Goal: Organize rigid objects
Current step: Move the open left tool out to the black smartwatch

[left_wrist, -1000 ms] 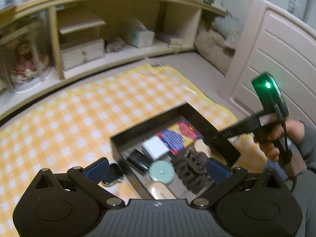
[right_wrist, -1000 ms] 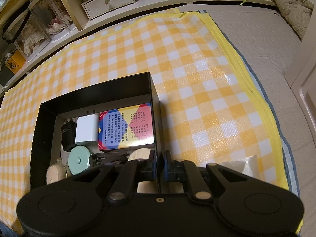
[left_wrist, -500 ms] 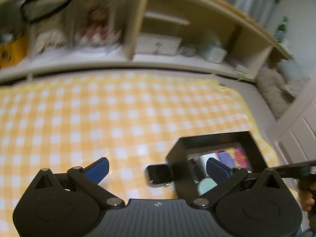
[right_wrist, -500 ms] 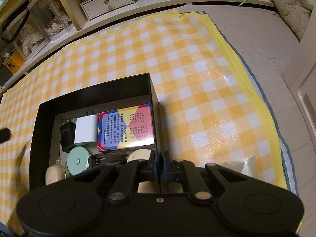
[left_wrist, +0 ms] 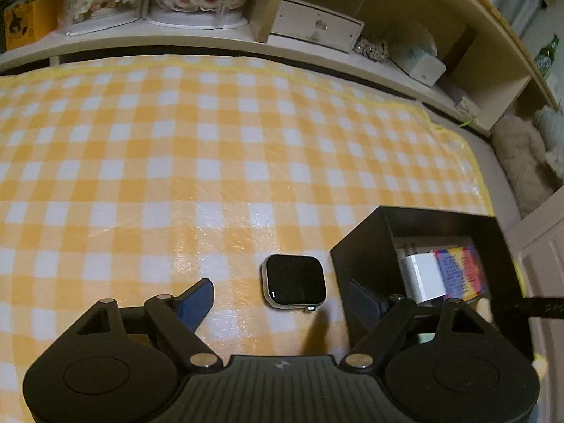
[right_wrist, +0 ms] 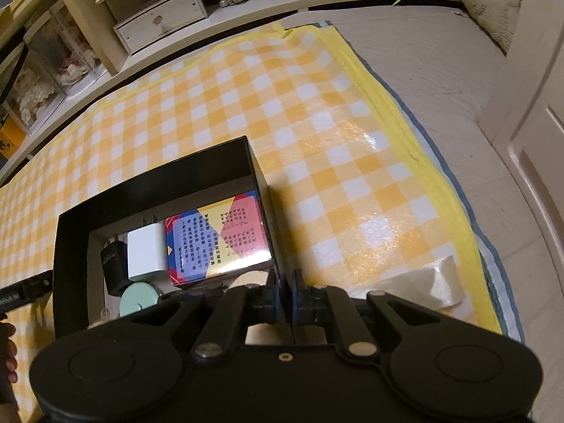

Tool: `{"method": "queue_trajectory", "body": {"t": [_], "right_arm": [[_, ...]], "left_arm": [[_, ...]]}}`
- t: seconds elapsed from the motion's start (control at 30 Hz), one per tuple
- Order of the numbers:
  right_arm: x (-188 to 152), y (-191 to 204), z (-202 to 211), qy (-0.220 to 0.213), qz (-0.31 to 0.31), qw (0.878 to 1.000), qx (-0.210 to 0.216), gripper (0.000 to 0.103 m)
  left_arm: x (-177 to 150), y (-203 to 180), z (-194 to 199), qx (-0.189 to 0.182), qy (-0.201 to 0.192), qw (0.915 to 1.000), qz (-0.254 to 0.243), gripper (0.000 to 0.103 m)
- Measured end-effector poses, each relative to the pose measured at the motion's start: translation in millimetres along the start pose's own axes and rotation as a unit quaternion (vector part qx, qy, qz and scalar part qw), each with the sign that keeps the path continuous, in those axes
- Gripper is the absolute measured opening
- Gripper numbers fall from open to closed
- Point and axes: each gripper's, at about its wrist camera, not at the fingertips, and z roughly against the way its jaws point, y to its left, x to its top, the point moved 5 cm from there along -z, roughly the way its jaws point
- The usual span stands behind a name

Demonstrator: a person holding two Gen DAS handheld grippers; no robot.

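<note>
Since a second ago your left gripper (left_wrist: 280, 298) has swung away from over the black box (left_wrist: 366, 246) and dropped toward the yellow checked mat (left_wrist: 176, 148); the box that filled the lower middle of the left wrist view now sits at the lower right, and the smartwatch (left_wrist: 293, 280) has gone from a sliver beside your left finger to lying in full view at lower centre. Your left tongs have just been closing a little, yet they stand wide apart, with the watch lying flat on the mat ahead of the gap between them and touched by neither blue pad (left_wrist: 195, 299). The watch rests just beside the box's outer wall, face up, its screen dark.

Your right gripper (right_wrist: 284, 298) has kept its place. Its tongs are pressed together on the right-hand wall of the black box, near the bottom centre of the right wrist view, one pad inside the wall and one outside.

Inside the box you can see a colourful printed carton (right_wrist: 218, 243) against the right wall, a white plug adapter (right_wrist: 146, 255) to its left, a black adapter (right_wrist: 113, 268) further left, and a pale green round disc (right_wrist: 138, 299) below them. At the far left edge of that view your other hand (right_wrist: 7, 349) shows. Wooden shelves (left_wrist: 317, 31) run along the top of both views.
</note>
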Motion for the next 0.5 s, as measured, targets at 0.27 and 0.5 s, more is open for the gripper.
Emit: {"method": "queue_trajectory", "body": {"t": [0.27,0.5], "right_arm": [[-0.3,0.0,0.5,0.0,-0.001,1.0,-0.001,0.007],[-0.7,0.7,0.7,0.0,-0.001,1.0,-0.001,0.008]], "left_arm": [[-3.1,-12.7,-8.0,0.033,-0.024,0.9967,-0.07,0.085],[-2.2,7.1,0.7,0.082,-0.023,0.9938,-0.072,0.084]]}}
